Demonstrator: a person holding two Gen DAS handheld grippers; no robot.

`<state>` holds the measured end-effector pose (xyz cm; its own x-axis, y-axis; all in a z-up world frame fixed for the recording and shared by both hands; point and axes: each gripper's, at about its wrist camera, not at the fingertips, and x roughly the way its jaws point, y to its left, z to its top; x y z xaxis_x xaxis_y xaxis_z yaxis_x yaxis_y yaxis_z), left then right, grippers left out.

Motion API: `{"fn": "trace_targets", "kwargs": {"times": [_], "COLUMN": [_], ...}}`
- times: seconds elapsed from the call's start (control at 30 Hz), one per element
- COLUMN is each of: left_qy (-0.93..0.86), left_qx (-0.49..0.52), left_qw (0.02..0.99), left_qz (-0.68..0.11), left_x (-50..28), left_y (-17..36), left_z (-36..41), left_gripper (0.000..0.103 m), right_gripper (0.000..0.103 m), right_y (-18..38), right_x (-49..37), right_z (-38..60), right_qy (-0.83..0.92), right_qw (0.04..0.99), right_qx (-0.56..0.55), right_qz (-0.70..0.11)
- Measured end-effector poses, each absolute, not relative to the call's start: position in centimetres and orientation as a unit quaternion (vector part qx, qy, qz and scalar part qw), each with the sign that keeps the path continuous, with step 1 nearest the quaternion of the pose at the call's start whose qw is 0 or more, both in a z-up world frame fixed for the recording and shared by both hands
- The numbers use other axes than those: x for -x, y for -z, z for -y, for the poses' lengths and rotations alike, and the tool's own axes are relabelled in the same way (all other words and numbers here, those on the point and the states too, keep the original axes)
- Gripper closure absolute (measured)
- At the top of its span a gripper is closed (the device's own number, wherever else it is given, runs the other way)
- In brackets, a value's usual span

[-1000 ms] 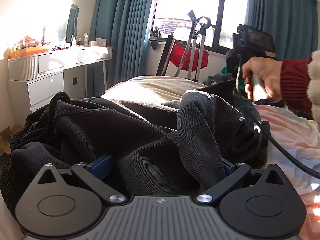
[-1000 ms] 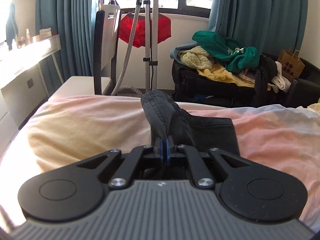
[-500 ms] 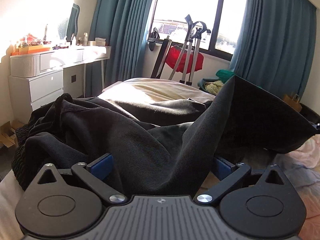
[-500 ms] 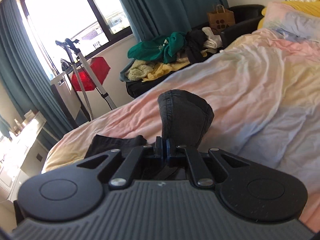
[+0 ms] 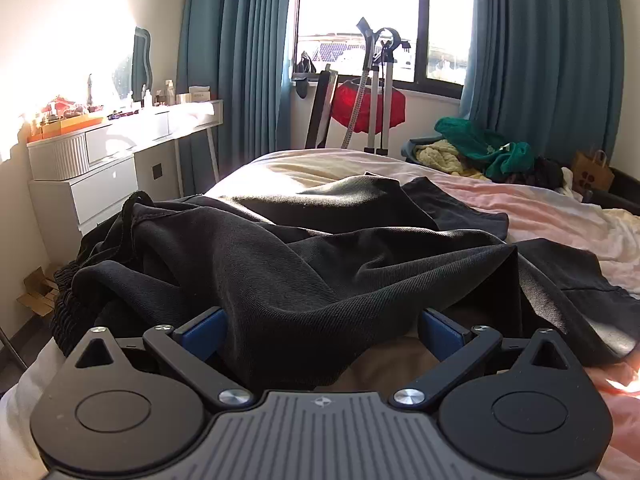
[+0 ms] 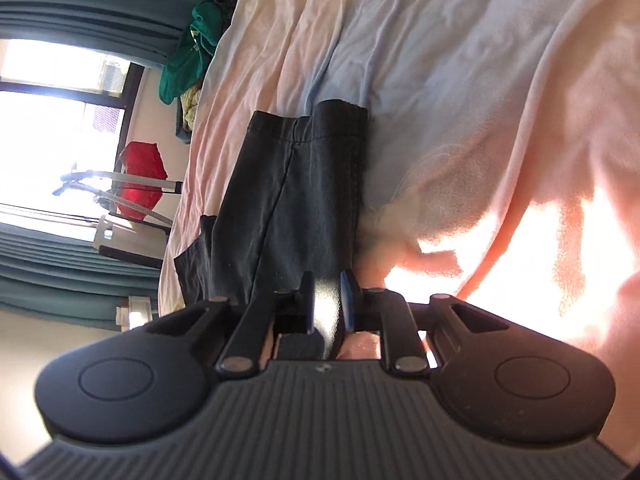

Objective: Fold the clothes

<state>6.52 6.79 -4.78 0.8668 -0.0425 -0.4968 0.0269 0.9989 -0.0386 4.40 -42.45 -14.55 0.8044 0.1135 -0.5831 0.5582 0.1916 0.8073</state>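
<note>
Left view: black trousers (image 5: 320, 264) are lying heaped on the bed (image 5: 560, 216), dresser (image 5: 100, 168) alongside.
Right view: rolled sideways, it's showing the flat trouser leg (image 6: 296, 184).
Left gripper (image 5: 320, 328): jaws standing wide, cloth draping between them, not pinched.
Right gripper (image 6: 326, 300): jaws have just been opening; cloth between, pads apart.

Window (image 5: 360, 20): letting in bright daylight between teal curtains (image 5: 236, 60).
Dresser (image 5: 100, 168): standing white at the left wall, carrying bottles.
Clothes pile (image 5: 480, 152): lying beyond the bed (image 5: 560, 216), green on top.
Paper bag (image 5: 592, 170): sitting far right.
</note>
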Motion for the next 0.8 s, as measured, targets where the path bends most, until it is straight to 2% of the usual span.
{"fn": "trace_targets", "kwargs": {"times": [0.07,0.13,0.4,0.57,0.6,0.67,0.73,0.8], "left_qy": [0.024,0.031,0.019,0.015,0.015,0.017,0.019,0.02], "left_qx": [0.037,0.06,0.119,0.129,0.129,0.13,0.139,0.147], "left_qw": [0.965,0.964,0.957,0.956,0.957,0.958,0.957,0.955], "left_qz": [-0.258,-0.257,-0.265,-0.261,-0.26,-0.257,-0.254,-0.258], "left_x": [-6.3,-6.3,-7.5,-7.7,-7.8,-7.9,-7.9,-7.9], "left_y": [4.6,4.6,5.7,6.0,6.1,6.1,6.2,6.1], "left_z": [-7.2,-7.5,-8.2,-7.9,-7.8,-7.6,-7.8,-8.1], "left_gripper": [0.0,0.0,0.0,0.0,0.0,0.0,0.0,0.0], "right_gripper": [0.046,0.035,0.036,0.047,0.053,0.076,0.091,0.094], "right_y": [15.3,16.0,17.3,17.8,18.2,18.4,18.1,17.1], "right_x": [-3.9,-3.5,-6.6,-9.5,-9.9,-10.8,-11.3,-11.2], "right_z": [42.9,43.1,45.2,45.3,45.1,44.6,44.3,44.2], "right_qy": [0.151,0.151,0.127,0.136,0.139,0.156,0.167,0.167], "right_qw": [0.702,0.684,0.689,0.734,0.736,0.751,0.773,0.79], "right_qx": [-0.645,-0.666,-0.674,-0.625,-0.619,-0.592,-0.559,-0.543], "right_qz": [-0.261,-0.256,-0.234,-0.228,-0.237,-0.247,-0.247,-0.232]}}
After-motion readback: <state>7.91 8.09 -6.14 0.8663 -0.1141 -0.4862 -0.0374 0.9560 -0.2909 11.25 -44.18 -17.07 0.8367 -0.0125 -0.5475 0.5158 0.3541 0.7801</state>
